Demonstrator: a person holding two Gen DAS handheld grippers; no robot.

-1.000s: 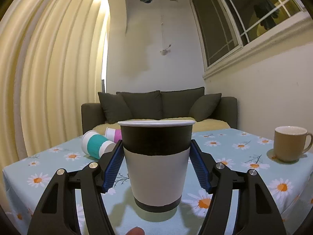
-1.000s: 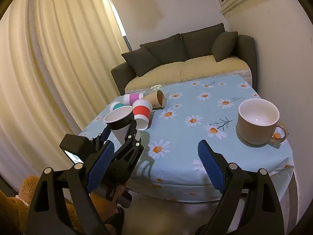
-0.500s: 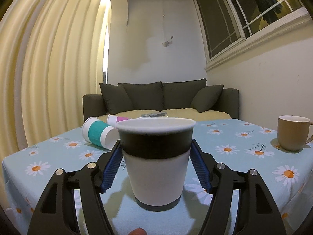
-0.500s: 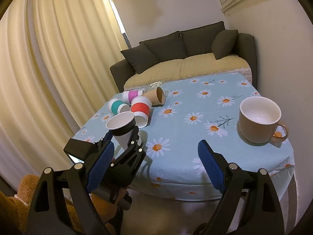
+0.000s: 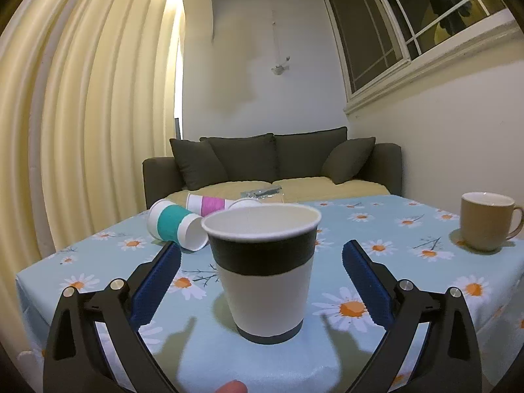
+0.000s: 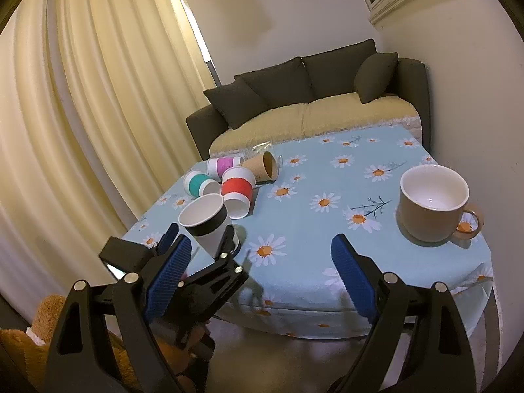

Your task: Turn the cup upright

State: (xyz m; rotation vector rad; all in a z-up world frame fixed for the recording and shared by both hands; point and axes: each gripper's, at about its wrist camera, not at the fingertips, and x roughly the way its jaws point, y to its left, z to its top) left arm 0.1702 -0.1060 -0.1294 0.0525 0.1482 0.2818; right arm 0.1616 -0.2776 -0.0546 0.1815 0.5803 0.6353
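Cup point(image 5: 263, 270) upright, unlabelled, between spread left tool point(image 5: 261, 273) pads; right tool point(image 6: 260, 280) spread, empty.

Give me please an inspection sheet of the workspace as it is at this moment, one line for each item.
Surface: table under a blue daisy cloth.
Job's things: black cup upright on the cloth, between the open fingers of the left gripper, untouched. Teal cup, pink cup, red cup and brown cup lie on their sides.
Clutter: mug upright, looks empty; clear wrapper at the far edge.
Grippers: left open around the black cup; right gripper open, off the near edge, holding nothing.
Cables: nothing seen.
Surroundings: sofa, curtain, window, plush toy on the floor.
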